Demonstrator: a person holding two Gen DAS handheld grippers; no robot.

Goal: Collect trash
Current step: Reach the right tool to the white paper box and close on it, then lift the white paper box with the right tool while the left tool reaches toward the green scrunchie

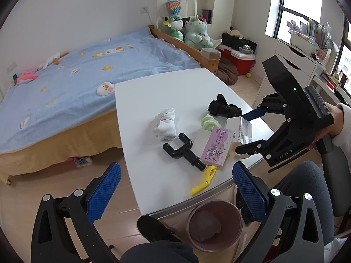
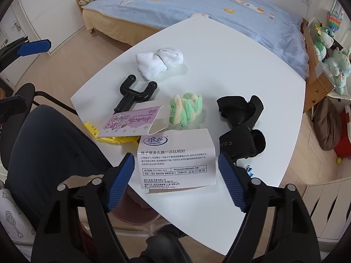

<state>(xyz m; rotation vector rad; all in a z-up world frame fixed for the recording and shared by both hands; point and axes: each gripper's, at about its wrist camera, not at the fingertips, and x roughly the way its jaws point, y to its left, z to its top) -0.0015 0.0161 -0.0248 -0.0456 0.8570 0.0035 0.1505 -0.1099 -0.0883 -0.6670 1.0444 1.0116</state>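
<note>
On the white table (image 1: 153,100) near its front edge lies a white printed card (image 2: 175,160), with a pink cartoon card (image 2: 129,120) and a yellow plastic piece (image 2: 109,137) beside it. My right gripper (image 2: 176,182) points down over the white card, one blue pad on each side of it, and a gap shows on both sides. The left wrist view shows that right gripper (image 1: 244,132) over the cards from the right. My left gripper (image 1: 176,191) hangs open off the table's front edge, above a pink bin (image 1: 215,225) that holds something crumpled.
Rolled white socks (image 2: 158,62), a black U-shaped holder (image 2: 133,96), a green and yellow fuzzy bundle (image 2: 186,109) and a black strap (image 2: 241,118) also lie on the table. A person's knees (image 1: 158,252) are at the front edge. A blue-covered bed (image 1: 87,65) stands behind.
</note>
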